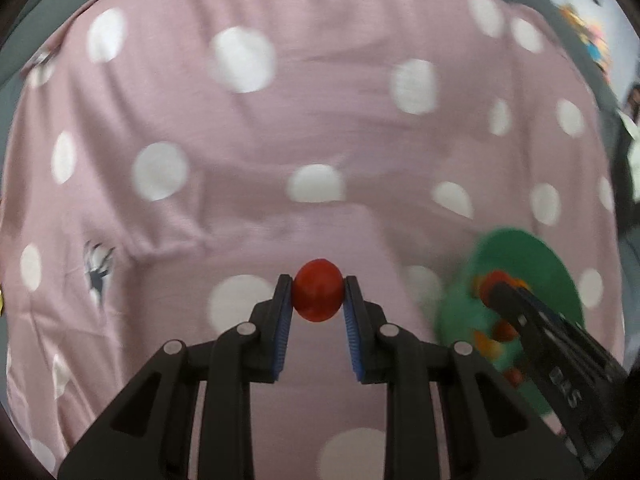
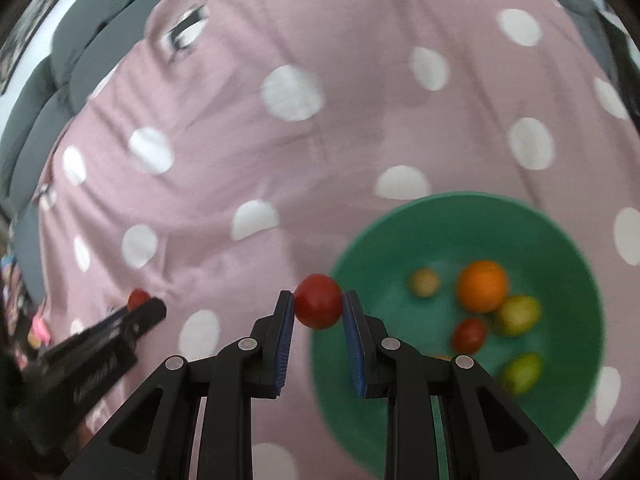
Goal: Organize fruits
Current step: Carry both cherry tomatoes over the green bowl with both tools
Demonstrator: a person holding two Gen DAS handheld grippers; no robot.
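Note:
My left gripper (image 1: 318, 297) is shut on a red tomato (image 1: 318, 295) and holds it above the pink dotted cloth. My right gripper (image 2: 319, 302) is shut on another red tomato (image 2: 319, 301) at the left rim of the green bowl (image 2: 400, 224). The bowl holds an orange (image 2: 482, 286), a small red tomato (image 2: 469, 335), two green fruits (image 2: 518, 315) and a small tan fruit (image 2: 424, 282). In the left wrist view the bowl (image 1: 532, 252) is at the right, partly hidden by the right gripper's body. In the right wrist view the left gripper shows at the lower left with its tomato (image 2: 137, 298).
A pink cloth with white dots (image 1: 320, 120) covers the surface, with folds and creases. Grey cushions (image 2: 60, 80) border it at the far left. Coloured items (image 1: 592, 40) lie beyond the cloth's far right edge.

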